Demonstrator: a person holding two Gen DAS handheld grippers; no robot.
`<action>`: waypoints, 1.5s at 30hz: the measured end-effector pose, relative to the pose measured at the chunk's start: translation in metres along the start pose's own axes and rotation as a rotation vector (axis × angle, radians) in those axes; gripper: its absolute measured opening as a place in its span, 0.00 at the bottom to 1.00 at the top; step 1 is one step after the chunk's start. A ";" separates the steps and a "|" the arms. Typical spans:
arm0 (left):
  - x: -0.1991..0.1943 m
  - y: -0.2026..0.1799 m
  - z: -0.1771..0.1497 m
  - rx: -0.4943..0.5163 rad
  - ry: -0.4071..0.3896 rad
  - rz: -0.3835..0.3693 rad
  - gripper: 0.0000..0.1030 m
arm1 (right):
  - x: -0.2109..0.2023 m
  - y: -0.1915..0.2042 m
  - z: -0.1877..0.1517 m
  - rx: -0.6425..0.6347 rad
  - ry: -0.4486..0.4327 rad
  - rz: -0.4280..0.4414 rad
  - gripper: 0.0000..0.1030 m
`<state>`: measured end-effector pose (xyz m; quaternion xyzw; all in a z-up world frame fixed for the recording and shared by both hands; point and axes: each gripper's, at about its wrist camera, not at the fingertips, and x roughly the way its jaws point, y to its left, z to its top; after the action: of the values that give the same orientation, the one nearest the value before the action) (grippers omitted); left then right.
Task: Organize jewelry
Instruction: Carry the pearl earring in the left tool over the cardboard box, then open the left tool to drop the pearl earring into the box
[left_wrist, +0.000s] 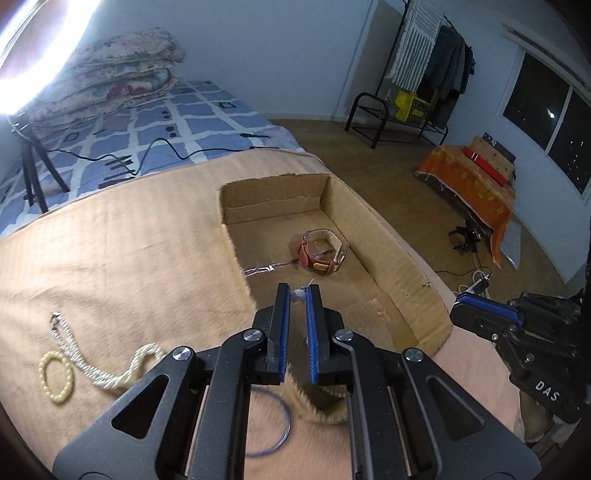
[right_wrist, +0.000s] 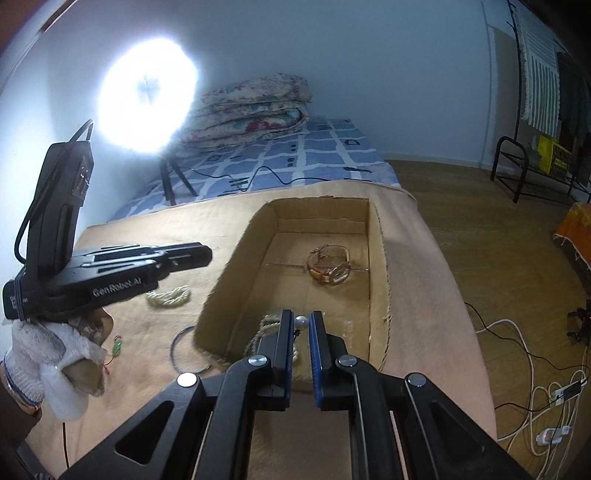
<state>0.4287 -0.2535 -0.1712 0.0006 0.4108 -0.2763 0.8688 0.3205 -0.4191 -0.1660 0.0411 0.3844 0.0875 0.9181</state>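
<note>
Pearl (right_wrist: 301, 322) sits pinched between the tips of the right claw (right_wrist: 297, 325), its thin pin or hook poking out just below, and straight beneath and ahead of those tips lies the open cardboard box (right_wrist: 378, 266), so the drop looks to be nearly plumb. Left claw (left_wrist: 297, 295) is clamped on a second pearl (left_wrist: 297, 296) (a matching earring, I judge), over the box's near corner. Farther forward of both claws, on the box floor, rests the watch (right_wrist: 330, 270), strap curled. Off to the left of the left claw, on the worktop (left_wrist: 122, 254), lie the beaded bracelet (left_wrist: 56, 376) and the rope necklace (left_wrist: 99, 363), nearer that claw.
</note>
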 end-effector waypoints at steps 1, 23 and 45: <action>0.004 -0.002 0.001 0.001 0.005 0.000 0.06 | 0.003 -0.001 0.001 0.000 0.002 -0.002 0.06; 0.061 -0.006 0.012 -0.015 0.073 0.053 0.06 | 0.059 -0.025 0.006 0.016 0.082 -0.064 0.06; 0.059 -0.014 0.012 0.001 0.072 0.053 0.07 | 0.057 -0.026 0.006 0.022 0.067 -0.065 0.26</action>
<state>0.4605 -0.2962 -0.2024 0.0221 0.4417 -0.2531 0.8605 0.3670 -0.4338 -0.2057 0.0357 0.4168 0.0550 0.9066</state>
